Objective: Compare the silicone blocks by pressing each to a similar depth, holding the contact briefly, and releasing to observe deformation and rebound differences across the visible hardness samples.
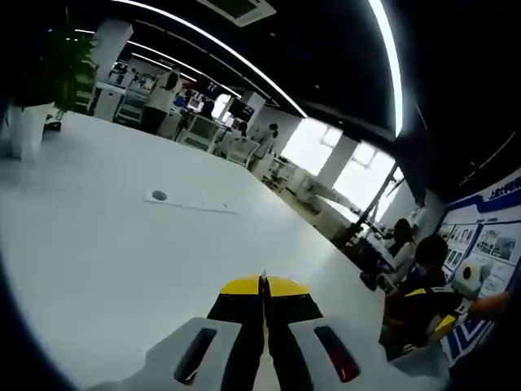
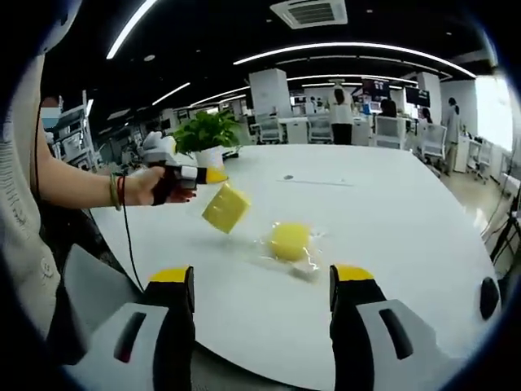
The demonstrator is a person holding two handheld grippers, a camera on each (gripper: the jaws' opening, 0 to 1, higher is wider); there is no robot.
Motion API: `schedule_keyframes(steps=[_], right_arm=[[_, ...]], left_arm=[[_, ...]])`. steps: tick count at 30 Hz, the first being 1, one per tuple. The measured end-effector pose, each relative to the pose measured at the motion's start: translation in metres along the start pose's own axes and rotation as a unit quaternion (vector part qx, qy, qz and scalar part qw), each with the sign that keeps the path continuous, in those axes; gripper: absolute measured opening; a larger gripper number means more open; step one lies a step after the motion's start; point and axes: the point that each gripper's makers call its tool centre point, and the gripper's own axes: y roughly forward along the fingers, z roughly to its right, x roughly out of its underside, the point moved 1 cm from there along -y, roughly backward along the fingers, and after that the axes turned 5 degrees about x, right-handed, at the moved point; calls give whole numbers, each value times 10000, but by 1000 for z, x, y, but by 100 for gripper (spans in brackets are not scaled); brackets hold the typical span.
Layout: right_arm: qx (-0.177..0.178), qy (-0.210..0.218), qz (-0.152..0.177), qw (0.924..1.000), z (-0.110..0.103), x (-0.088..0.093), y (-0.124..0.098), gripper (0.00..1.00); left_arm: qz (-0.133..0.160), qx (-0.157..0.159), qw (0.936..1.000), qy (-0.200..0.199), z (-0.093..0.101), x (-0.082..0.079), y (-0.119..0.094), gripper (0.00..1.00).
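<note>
In the right gripper view a yellow silicone block (image 2: 226, 208) sits tilted on one edge just below the yellow tip of my left gripper (image 2: 213, 175), which a hand holds out over the white table (image 2: 391, 212). Whether tip and block touch I cannot tell. A rounder yellow block (image 2: 289, 240) lies on clear plastic wrap, straight ahead of my right gripper (image 2: 262, 275), whose jaws stand wide open and short of it. In the left gripper view my left gripper (image 1: 262, 285) is shut, yellow tips together with nothing between them, pointing across bare tabletop (image 1: 122, 252).
A potted plant (image 2: 205, 130) stands at the table's far left. A small round cover plate (image 2: 286, 177) sits mid-table, also seen from the left (image 1: 159, 195). A dark object (image 2: 488, 297) lies at the right edge. People (image 1: 407, 269) sit beyond the table; desks and chairs fill the background.
</note>
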Motion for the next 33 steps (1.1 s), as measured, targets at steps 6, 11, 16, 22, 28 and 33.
schedule_keyframes(steps=[6, 11, 16, 22, 28, 33], right_arm=[[37, -50, -99, 9999, 4, 3, 3, 61], [-56, -74, -170, 9998, 1, 5, 9, 60], [-19, 2, -170, 9999, 3, 6, 11, 58], [-22, 21, -215, 9998, 7, 8, 14, 55], [-34, 64, -241, 9997, 8, 10, 14, 52], [-15, 87, -191, 9998, 10, 10, 14, 49]], left_arm=[[22, -244, 9997, -17, -27, -5, 0, 0], [-86, -402, 9992, -21, -49, -5, -2, 0], [-130, -658, 9977, -58, -68, 0, -5, 0], [-79, -1024, 9939, -402, -92, 12, -10, 0], [-231, -1275, 9906, -448, -109, 24, -16, 0], [-419, -1445, 9877, -435, -120, 33, -19, 0]])
